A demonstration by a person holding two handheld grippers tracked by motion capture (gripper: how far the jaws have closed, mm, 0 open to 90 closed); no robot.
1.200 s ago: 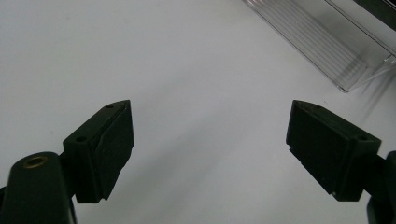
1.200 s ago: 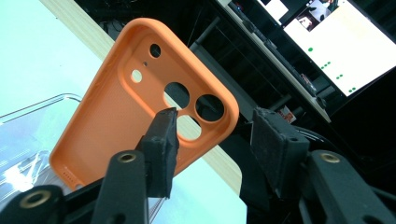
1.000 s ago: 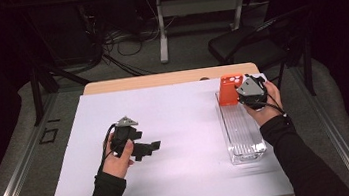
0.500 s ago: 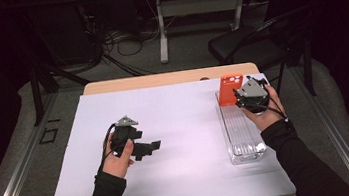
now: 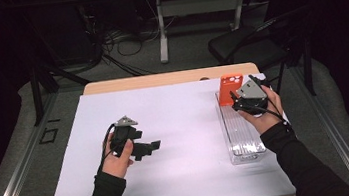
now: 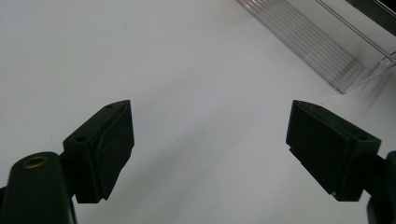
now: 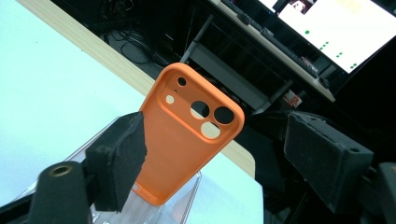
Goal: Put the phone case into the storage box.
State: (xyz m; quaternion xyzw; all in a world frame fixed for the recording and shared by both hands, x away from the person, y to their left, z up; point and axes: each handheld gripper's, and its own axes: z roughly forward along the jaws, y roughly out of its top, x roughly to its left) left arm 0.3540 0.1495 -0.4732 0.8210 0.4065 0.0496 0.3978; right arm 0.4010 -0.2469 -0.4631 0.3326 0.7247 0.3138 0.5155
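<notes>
An orange phone case [image 5: 230, 89] [image 7: 191, 135] stands upright at the far end of a clear plastic tray [image 5: 244, 137] [image 7: 189, 207], camera cut-outs at the top. My right gripper [image 5: 238, 101] [image 7: 217, 126] is just behind it. Its jaws have just been opening; the case sits between them, close to the left pad [image 7: 123, 154] and well clear of the right pad. My left gripper [image 5: 151, 146] [image 6: 210, 121] rests low over the white table top [image 5: 181, 127], open, with nothing between its jaws. The tray's near corner [image 6: 327, 44] lies beyond them.
The tray runs lengthwise along the table's right side. The wooden table edge [image 5: 160, 79] is at the back, with a chair [image 5: 251, 43], cables and a desk frame on the floor behind. A lit monitor [image 7: 336, 28] stands beyond the table.
The right gripper's jaws have spread wider around the orange case, and the right hand has drawn back a little toward the near side. The left hand has stayed put.
</notes>
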